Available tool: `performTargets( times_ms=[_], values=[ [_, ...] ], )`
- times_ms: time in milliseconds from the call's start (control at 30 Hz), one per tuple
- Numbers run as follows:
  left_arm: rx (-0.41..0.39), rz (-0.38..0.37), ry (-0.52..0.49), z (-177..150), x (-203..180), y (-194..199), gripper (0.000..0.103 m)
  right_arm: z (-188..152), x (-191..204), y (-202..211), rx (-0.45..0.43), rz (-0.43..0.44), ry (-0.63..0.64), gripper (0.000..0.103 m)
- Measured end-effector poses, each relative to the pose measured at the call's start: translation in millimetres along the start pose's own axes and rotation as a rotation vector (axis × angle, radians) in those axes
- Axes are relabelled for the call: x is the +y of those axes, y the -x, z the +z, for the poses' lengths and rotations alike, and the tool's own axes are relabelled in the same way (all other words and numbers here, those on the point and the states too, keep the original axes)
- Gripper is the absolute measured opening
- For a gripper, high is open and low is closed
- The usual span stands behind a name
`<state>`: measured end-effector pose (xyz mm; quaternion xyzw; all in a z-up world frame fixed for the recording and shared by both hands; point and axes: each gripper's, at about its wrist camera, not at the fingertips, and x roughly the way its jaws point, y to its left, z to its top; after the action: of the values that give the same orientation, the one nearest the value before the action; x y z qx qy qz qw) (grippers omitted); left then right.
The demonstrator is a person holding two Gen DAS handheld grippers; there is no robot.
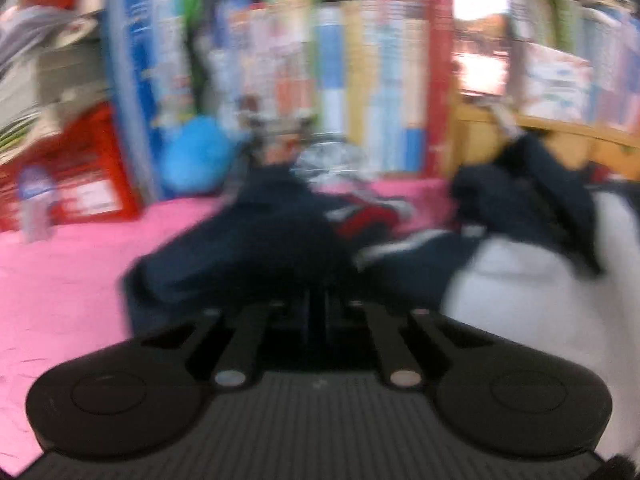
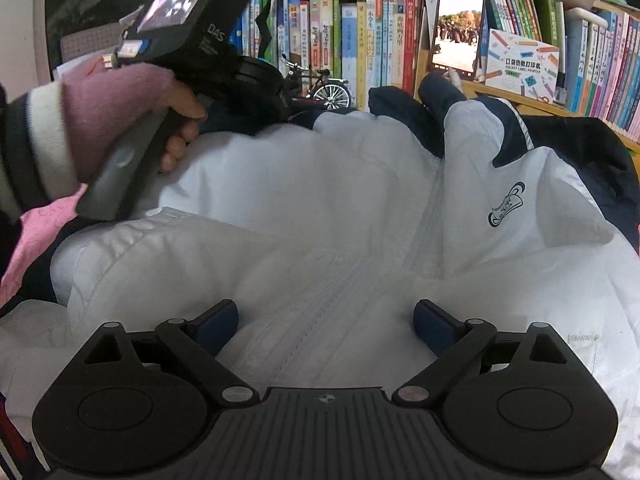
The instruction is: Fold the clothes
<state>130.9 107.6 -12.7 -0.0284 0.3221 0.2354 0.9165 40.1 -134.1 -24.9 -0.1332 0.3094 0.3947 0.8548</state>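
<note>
Jacket [image 2: 320, 208], white with navy sleeves and collar, is lying spread front-up across the pink-covered desk [image 1: 60, 272], zipper running toward the bookshelf [image 2: 360, 40] at the desk's far edge; a navy sleeve is bunching up near that edge.

Right gripper [image 2: 326, 322] is hovering just over the zipper line, jaws standing wide apart, blue pads [image 2: 218, 322] holding nothing. Judgement: it is sitting on the centre line so the front stays flat while a side gets folded in.

Left gripper [image 1: 316, 312], seen from the right wrist as a black unit in a pink-sleeved hand [image 2: 176, 128], is reaching over the far left part of the jacket. Its own view is motion-blurred; the linkage looks drawn together, but I cannot tell whether it is pinching navy cloth.

A phone [image 2: 456, 32] is leaning against the books.
</note>
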Motion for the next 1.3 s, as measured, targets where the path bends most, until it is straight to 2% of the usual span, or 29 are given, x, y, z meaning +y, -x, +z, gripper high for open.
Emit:
performTargets(
  times_ms=[133, 233, 400, 467, 500, 533, 600, 667, 733, 800, 867, 967, 1000, 1067, 1133, 1167, 1200, 1233, 1300],
  values=[
    [-0.020, 0.145, -0.003, -9, 58, 19, 0.004, 1, 0, -1, 0.001, 0.001, 0.000, 0.096],
    [-0.025, 0.155, 0.102, -14, 115, 39, 0.006, 1, 0, -1, 0.002, 0.002, 0.000, 0.096],
    [-0.093, 0.208, 0.234, -20, 179, 64, 0.009, 1, -1, -3, 0.013, 0.026, 0.004, 0.100],
    [-0.106, 0.218, 0.330, -22, 204, 68, 0.009, 1, 0, -3, 0.014, 0.024, 0.005, 0.101],
    [-0.102, 0.286, 0.354, -24, 213, 68, 0.001, 1, 0, -3, 0.015, 0.022, 0.005, 0.101],
    [-0.098, 0.348, 0.377, -26, 222, 68, 0.001, 1, 0, -4, 0.016, 0.019, 0.005, 0.102],
    [-0.088, 0.406, 0.405, -33, 241, 68, 0.002, 1, 0, -5, 0.019, 0.013, 0.001, 0.103],
    [-0.067, 0.327, 0.438, -44, 252, 71, 0.002, 1, 1, -5, 0.020, 0.012, 0.002, 0.103],
    [-0.063, 0.173, 0.411, -51, 243, 79, 0.004, 1, 1, -5, 0.020, 0.011, 0.003, 0.103],
    [-0.085, 0.043, 0.364, -54, 225, 89, 0.017, 1, 1, -5, 0.020, 0.010, 0.005, 0.103],
    [-0.127, -0.057, 0.292, -52, 200, 99, 0.019, 1, 1, -5, 0.020, 0.009, 0.006, 0.103],
    [-0.226, -0.010, 0.010, -33, 140, 101, 0.036, 1, 2, -4, 0.020, 0.004, 0.009, 0.103],
    [-0.233, 0.011, -0.047, -27, 120, 94, 0.039, 2, 2, -4, 0.020, 0.004, 0.009, 0.103],
    [-0.197, 0.004, -0.039, -11, 97, 65, 0.045, 2, 2, -4, 0.021, 0.003, 0.009, 0.103],
    [-0.125, -0.010, 0.063, 2, 97, 33, 0.048, 2, 3, -4, 0.021, 0.003, 0.009, 0.103],
    [-0.093, -0.019, 0.110, 7, 101, 18, 0.056, 2, 2, -4, 0.021, 0.003, 0.009, 0.103],
    [-0.077, -0.017, 0.120, 7, 101, 5, 0.062, 2, 2, -4, 0.021, 0.004, 0.008, 0.103],
    [-0.060, -0.012, 0.126, 6, 100, -7, 0.063, 2, 2, -4, 0.022, 0.004, 0.008, 0.103],
    [-0.026, -0.002, 0.074, -2, 92, -20, 0.065, 2, 2, -4, 0.023, 0.006, 0.006, 0.103]
  ],
)
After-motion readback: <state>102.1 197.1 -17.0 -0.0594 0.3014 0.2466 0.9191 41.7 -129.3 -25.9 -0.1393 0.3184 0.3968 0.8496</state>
